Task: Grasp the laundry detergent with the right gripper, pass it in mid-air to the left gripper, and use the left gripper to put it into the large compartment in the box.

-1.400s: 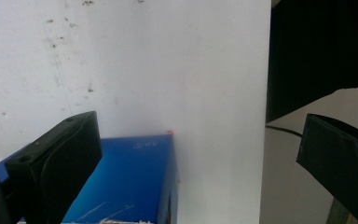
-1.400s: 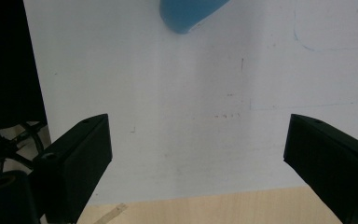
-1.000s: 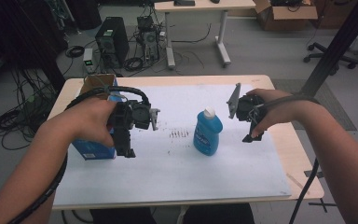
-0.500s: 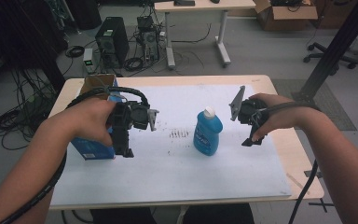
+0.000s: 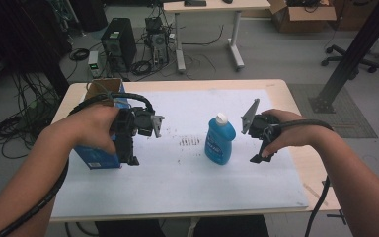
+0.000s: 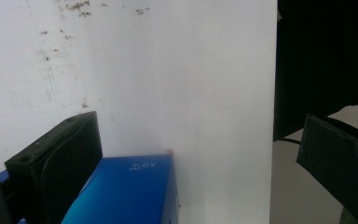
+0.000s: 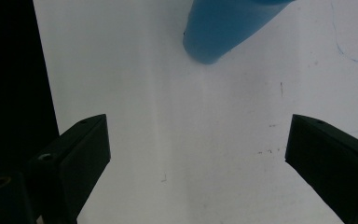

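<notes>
White sheet (image 5: pixel 177 182) covers wooden table (image 5: pixel 296 98); dark smudges (image 5: pixel 191 141) mid-sheet. Blue bottle (image 5: pixel 219 140), white cap on, stands upright between grippers, nothing blocking it. Blue box (image 5: pixel 98 155) at sheet's left edge, top flaps open — contents hidden by hand. Left gripper (image 5: pixel 131 159) just beside box, jaws apart, box corner between them, not pressed. Right gripper (image 5: pixel 259 157) — jaws wide apart, empty, just right of bottle; since a second ago it has sunk closer to sheet. Bottle, box unmoved.
</notes>
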A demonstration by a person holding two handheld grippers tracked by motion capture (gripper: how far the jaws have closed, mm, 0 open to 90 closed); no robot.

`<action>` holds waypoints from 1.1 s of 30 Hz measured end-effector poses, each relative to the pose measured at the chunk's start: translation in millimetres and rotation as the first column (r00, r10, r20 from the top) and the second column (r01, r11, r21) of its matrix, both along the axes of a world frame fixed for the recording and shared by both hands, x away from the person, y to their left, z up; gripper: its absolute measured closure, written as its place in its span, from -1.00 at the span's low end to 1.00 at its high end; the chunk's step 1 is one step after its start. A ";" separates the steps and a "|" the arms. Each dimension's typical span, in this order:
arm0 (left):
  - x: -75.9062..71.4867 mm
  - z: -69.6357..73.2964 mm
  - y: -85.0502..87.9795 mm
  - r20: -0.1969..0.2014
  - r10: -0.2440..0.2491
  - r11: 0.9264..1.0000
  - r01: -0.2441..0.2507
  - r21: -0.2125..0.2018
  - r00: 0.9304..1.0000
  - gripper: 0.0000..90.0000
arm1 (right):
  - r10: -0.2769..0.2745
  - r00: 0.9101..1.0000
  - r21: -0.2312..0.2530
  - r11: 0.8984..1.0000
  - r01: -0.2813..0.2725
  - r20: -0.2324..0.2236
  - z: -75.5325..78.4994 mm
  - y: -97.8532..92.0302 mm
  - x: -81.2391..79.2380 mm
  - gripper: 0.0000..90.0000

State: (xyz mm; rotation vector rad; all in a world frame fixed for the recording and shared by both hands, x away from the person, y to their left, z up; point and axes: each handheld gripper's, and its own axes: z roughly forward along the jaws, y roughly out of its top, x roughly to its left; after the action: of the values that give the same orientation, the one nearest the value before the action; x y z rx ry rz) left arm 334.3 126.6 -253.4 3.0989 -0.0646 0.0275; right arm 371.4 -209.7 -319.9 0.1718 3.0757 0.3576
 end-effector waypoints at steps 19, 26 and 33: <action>2.1 -1.7 0.1 -0.003 -0.005 1.000 0.005 0.009 1.000 -0.99 | -0.138 0.990 0.198 0.971 0.133 0.009 -33.7 -6.9 -7.7 -0.90; 3.3 -5.4 0.7 -0.013 -0.001 1.000 0.001 0.012 1.000 -0.99 | -0.174 0.985 0.249 0.954 0.168 0.002 -44.3 -7.2 -9.9 -0.90; 3.5 -6.6 1.3 -0.016 -0.003 1.000 0.003 0.018 1.000 -0.99 | -0.208 0.978 0.307 0.931 0.196 0.005 -51.7 -5.5 -8.7 -0.91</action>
State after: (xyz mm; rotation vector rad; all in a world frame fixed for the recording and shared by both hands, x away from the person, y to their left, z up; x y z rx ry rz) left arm 337.8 128.0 -260.0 3.1168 -0.0692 0.0018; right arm 362.7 -215.2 -371.6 0.4812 2.9087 0.8121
